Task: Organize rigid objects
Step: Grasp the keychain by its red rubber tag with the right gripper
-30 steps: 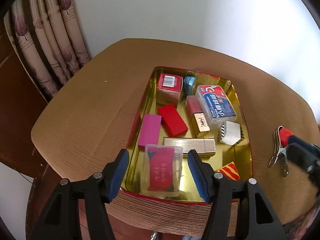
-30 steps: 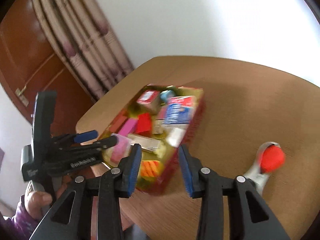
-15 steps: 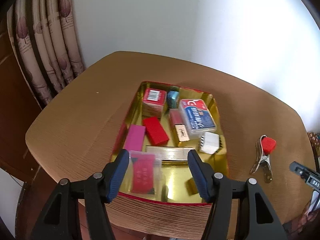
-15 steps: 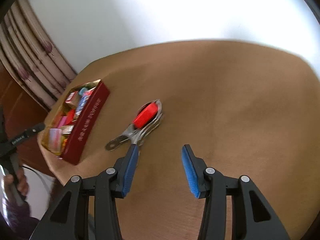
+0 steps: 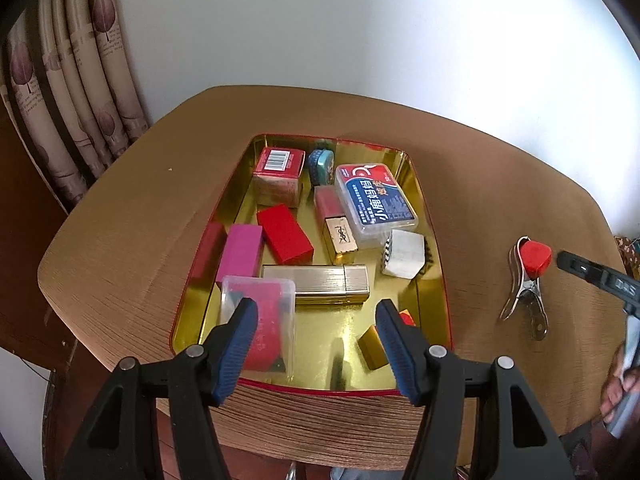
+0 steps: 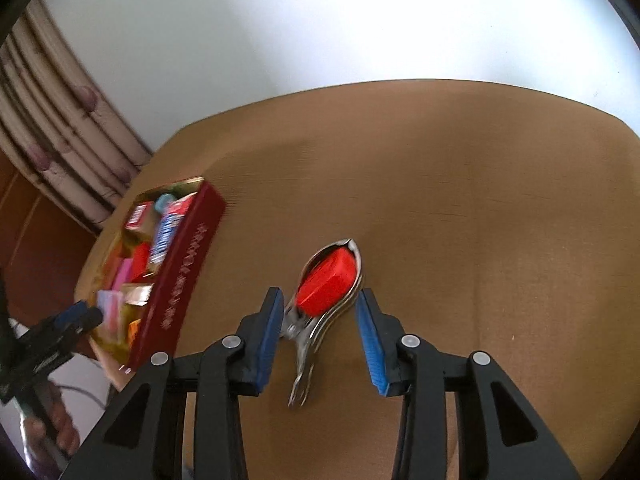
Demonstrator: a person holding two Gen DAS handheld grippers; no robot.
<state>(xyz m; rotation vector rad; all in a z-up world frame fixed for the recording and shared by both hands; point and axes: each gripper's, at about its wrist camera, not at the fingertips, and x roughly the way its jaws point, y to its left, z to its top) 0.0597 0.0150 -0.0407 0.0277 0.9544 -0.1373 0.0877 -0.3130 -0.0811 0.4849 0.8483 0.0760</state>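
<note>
A red tin with a gold inside [image 5: 430, 216] sits on the brown table and holds several small boxes, a blue card case [image 5: 376, 204], a gold lighter [image 5: 316, 278] and a clear case [image 5: 260, 320]. My left gripper [image 5: 316, 336] is open over the tin's near end, empty. A metal clip with a red pad [image 6: 326, 280] lies on the table right of the tin; it also shows in the left wrist view [image 5: 528, 280]. My right gripper [image 6: 318, 328] is open, its fingers on either side of the clip, not closed on it.
The tin [image 6: 180, 268] lies at the table's left part in the right wrist view. Curtains [image 5: 68, 92] and a wooden door stand left of the table. A white wall is behind. The table's near edge [image 5: 320, 420] is just under my left gripper.
My right gripper swung away from the tin and moved down to the clip, which now lies between its fingers. My left gripper shifted over the tin and stayed open.
</note>
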